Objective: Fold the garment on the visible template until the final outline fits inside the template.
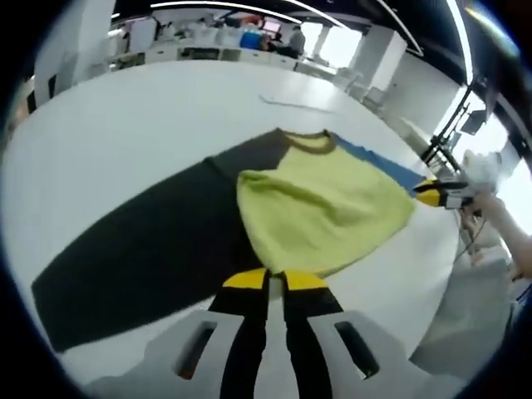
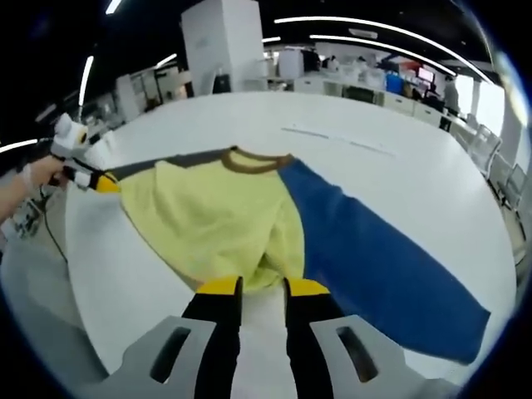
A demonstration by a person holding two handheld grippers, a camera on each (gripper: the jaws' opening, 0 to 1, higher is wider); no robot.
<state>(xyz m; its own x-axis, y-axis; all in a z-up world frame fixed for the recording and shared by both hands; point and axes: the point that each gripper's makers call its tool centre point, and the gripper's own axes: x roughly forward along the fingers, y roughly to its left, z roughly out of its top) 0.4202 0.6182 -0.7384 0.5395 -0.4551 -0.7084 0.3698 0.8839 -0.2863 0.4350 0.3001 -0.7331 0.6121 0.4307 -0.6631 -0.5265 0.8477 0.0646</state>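
Garment (image 1: pixel 320 208) lies on white desk (image 1: pixel 125 133); left gripper (image 1: pixel 274 281) and right gripper (image 2: pixel 263 287) both clamp its yellow hem

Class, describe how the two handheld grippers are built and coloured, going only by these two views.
Each gripper, left and right, has two black jaws with yellow tips, rising from a pale grey body with slotted openings. The left one seen from afar carries a white box.

Garment (image 2: pixel 249 216) soft matt cloth; table (image 1: pixel 125 133) smooth, white, slightly glossy.
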